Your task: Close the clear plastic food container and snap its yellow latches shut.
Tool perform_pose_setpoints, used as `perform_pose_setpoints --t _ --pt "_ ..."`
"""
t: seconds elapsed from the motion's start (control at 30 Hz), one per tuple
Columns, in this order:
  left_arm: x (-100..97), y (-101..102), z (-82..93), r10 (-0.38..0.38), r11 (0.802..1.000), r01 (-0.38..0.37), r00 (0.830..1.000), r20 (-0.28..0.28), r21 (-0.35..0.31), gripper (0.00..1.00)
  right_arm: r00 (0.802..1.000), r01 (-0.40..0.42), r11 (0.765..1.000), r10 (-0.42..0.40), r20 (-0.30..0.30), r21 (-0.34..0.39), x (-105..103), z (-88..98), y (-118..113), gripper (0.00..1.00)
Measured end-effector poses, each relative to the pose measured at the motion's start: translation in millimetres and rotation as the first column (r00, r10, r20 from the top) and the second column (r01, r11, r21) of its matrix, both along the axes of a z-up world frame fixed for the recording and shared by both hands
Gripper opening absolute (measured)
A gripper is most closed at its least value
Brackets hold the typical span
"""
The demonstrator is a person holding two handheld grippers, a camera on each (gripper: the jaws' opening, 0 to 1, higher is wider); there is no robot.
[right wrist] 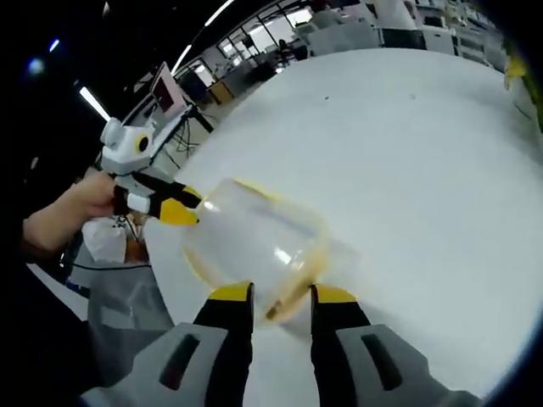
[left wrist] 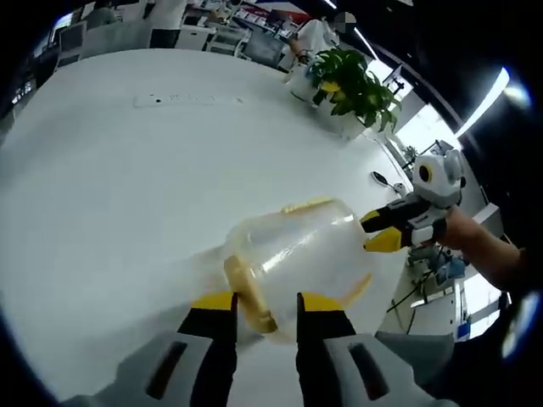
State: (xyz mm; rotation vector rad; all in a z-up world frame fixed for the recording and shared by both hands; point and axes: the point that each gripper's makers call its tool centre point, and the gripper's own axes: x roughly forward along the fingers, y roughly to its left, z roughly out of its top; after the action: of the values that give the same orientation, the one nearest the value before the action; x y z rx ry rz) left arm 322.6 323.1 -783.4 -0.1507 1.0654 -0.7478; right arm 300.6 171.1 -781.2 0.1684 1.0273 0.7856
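The clear plastic container point(left wrist: 297, 254) point(right wrist: 246, 237) rests on the white table point(left wrist: 127, 186) near its edge, with a yellow rim and yellow latches. In the left gripper view, my left gripper point(left wrist: 266, 303) stands at its near side, jaws a little apart around a yellow latch point(left wrist: 250, 297) that does not fill the gap. My right gripper point(left wrist: 377, 231) touches the container's right edge. In the right gripper view, my right gripper point(right wrist: 282, 294) straddles a thin yellow latch point(right wrist: 288, 297), jaws slightly apart. The left gripper point(right wrist: 182, 205) meets the container's far left side.
A potted plant point(left wrist: 352, 89) stands at the table's far right, and a white power strip point(left wrist: 187, 100) lies farther back. A person's hand point(left wrist: 467, 237) point(right wrist: 72, 212) holds each opposite gripper. The table point(right wrist: 407, 153) drops off just beyond the container; office desks and monitors lie behind.
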Motion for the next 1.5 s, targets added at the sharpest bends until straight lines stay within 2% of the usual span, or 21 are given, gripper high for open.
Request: perform_pose_setpoints --t 0.03,0.07,0.1,0.2,0.23,0.27,0.3,0.37,0.5,0.67,0.8,1.13,1.2,1.23,1.27,1.33,1.4,1.5 --pt "0.4 0.4 0.0 -0.004 1.0 0.004 1.0 0.008 0.003 0.19 1.0 -0.002 1.0 0.002 -0.003 0.001 0.1 -0.1 -0.1 0.22" --pt "-2.9 -14.6 7.4 -0.041 0.996 0.042 0.999 0.013 -0.082 0.17 1.0 -0.008 1.0 0.008 -0.005 0.002 -0.8 -0.2 0.7 0.21" --pt "-0.5 -3.0 -2.2 -0.005 1.0 0.005 1.0 0.008 -0.012 0.17 1.0 -0.007 1.0 0.007 -0.007 0.003 -0.3 -0.7 0.6 0.21" --pt "4.2 0.8 -1.9 0.022 1.0 -0.022 1.0 -0.008 -0.017 0.16 0.999 0.026 0.999 -0.024 -0.043 0.028 0.1 -2.5 0.7 0.19" --pt "2.3 -0.1 -1.2 0.042 0.999 -0.043 0.999 -0.03 -0.022 0.16 0.997 0.029 0.996 -0.023 -0.073 0.083 -1.5 -0.2 7.9 0.16" --pt "4.0 0.1 -2.6 0.061 0.998 -0.062 0.998 -0.031 -0.028 0.16 0.99 0.101 0.992 -0.093 -0.105 0.073 1.9 -2.0 5.3 0.16" --pt "3.8 0.1 -2.8 0.058 0.998 -0.059 0.998 -0.028 -0.026 0.16 0.984 0.124 0.989 -0.113 -0.136 0.079 -0.6 -3.1 4.6 0.16" --pt "3.4 -0.5 -1.1 0.054 0.998 -0.054 0.998 -0.022 -0.024 0.16 0.989 0.123 0.99 -0.116 -0.094 0.063 -1.8 -2.0 4.8 0.17" --pt "3.0 -0.2 -0.8 0.046 0.999 -0.046 0.999 -0.023 -0.021 0.17 0.991 0.124 0.989 -0.118 -0.07 0.078 0.0 -2.5 3.2 0.18" --pt "2.3 0.6 -1.4 0.06 0.998 -0.06 0.998 -0.005 -0.021 0.17 0.992 0.113 0.991 -0.108 -0.068 0.074 1.5 -1.2 4.6 0.19" --pt "2.2 2.2 -2.5 0.098 0.994 -0.099 0.995 -0.019 -0.045 0.18 0.993 0.106 0.992 -0.101 -0.068 0.074 2.1 -1.6 4.1 0.19" --pt "-0.3 1.0 -1.3 0.07 0.997 -0.071 0.997 -0.021 -0.028 0.19 0.998 0.054 0.998 -0.053 -0.036 0.039 1.5 0.3 4.7 0.2" --pt "-0.5 1.2 -0.6 0.057 0.998 -0.057 0.998 -0.005 -0.001 0.19 0.998 0.047 0.999 -0.046 -0.037 0.027 2.4 0.3 4.6 0.21" --pt "1.1 1.0 0.9 0.013 0.999 -0.015 0.999 0.046 0.035 0.19 0.999 0.029 0.999 -0.029 -0.024 0.013 2.3 0.7 4.1 0.21" --pt "1.3 0.3 1.8 -0.008 0.998 0.005 0.998 0.063 0.055 0.2 1.0 0.022 1.0 -0.022 -0.02 0.006 2.4 0.9 4.0 0.22" --pt "-1.0 -0.6 3.0 -0.05 0.994 0.043 0.996 0.074 0.098 0.2 1.0 -0.007 0.999 0.008 0.008 -0.043 3.0 1.6 2.8 0.22" --pt "1.4 -1.3 5.7 -0.09 0.986 0.071 0.988 0.123 0.148 0.21 0.997 -0.048 0.993 0.054 0.059 -0.104 4.5 3.1 3.5 0.23" --pt "1.6 -2.2 8.7 -0.143 0.971 0.103 0.974 0.177 0.215 0.21 0.989 -0.091 0.981 0.109 0.102 -0.17 5.7 4.8 4.2 0.24"
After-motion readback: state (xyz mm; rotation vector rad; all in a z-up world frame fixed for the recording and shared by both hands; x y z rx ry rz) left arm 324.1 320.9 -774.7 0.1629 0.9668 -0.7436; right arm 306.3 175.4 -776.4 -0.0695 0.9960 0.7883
